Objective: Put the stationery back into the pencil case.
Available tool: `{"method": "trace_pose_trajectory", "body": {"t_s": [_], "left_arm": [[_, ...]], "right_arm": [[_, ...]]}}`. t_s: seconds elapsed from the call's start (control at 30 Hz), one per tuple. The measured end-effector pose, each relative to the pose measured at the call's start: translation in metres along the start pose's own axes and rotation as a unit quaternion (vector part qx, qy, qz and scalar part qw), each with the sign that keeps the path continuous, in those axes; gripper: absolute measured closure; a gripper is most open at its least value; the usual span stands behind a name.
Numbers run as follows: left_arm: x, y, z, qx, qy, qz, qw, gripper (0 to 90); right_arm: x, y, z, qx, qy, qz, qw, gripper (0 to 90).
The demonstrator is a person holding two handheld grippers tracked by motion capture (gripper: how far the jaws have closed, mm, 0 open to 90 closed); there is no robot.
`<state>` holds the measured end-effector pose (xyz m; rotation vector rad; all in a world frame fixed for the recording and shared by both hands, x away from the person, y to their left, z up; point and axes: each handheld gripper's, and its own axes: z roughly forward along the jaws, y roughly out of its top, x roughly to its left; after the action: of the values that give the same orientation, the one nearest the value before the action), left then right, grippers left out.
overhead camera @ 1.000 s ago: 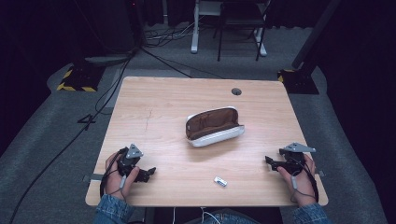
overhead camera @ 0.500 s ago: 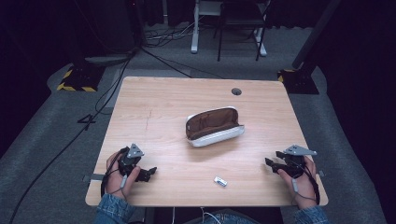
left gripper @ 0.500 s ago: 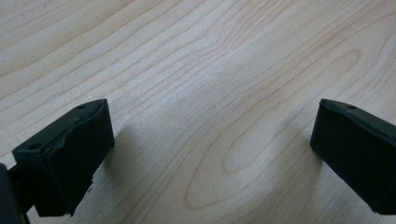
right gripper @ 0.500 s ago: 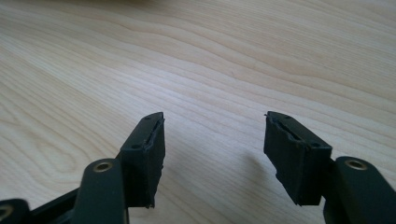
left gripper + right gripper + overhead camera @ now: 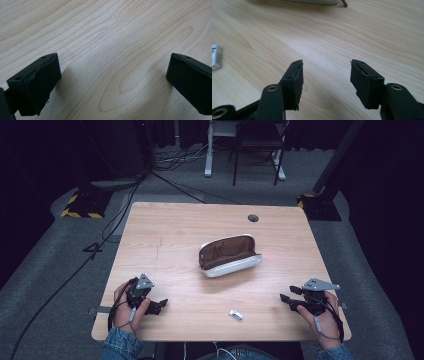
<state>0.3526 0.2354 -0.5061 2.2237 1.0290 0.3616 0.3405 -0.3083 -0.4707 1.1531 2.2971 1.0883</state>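
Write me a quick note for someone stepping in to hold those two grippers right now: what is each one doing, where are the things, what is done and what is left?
Left gripper: jaws wide open, nothing between them, low over the table near its front left corner.
Right gripper: jaws have just been closing, half open now, nothing between them, near the front right edge.
Open pouch: white outside, brown lining, mid-table, mouth facing up, looks empty.
Small white item: lies near the front edge, closer to the right gripper; too small to identify.
Done: nothing handled yet.
Left: probably pick up the small item and put it in the pouch.
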Motion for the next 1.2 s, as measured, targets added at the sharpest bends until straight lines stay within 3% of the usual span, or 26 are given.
{"method": "trace_pose_trajectory", "body": {"t_s": [0.57, 1.0, 1.03, 1.2], "left_arm": [[0.000, 0.000, 0.000, 0.000, 0.000, 0.000, 1.0000, 0.1], [0.000, 0.000, 0.000, 0.000, 0.000, 0.000, 1.0000, 0.1], [0.000, 0.000, 0.000, 0.000, 0.000, 0.000, 1.0000, 0.1], [0.001, 0.000, 0.000, 0.001, 0.001, 0.003, 1.0000, 0.1]], "right_arm": [[0.045, 0.015, -0.005, 0.001, 0.054, -0.054, 0.9971, 46.1], [0.078, 0.023, 0.013, 0.008, 0.116, -0.085, 0.9896, 45.9], [0.083, 0.024, 0.016, 0.010, 0.127, -0.088, 0.9879, 45.9], [0.093, 0.026, 0.023, 0.017, 0.141, -0.097, 0.9851, 46.5]]}}
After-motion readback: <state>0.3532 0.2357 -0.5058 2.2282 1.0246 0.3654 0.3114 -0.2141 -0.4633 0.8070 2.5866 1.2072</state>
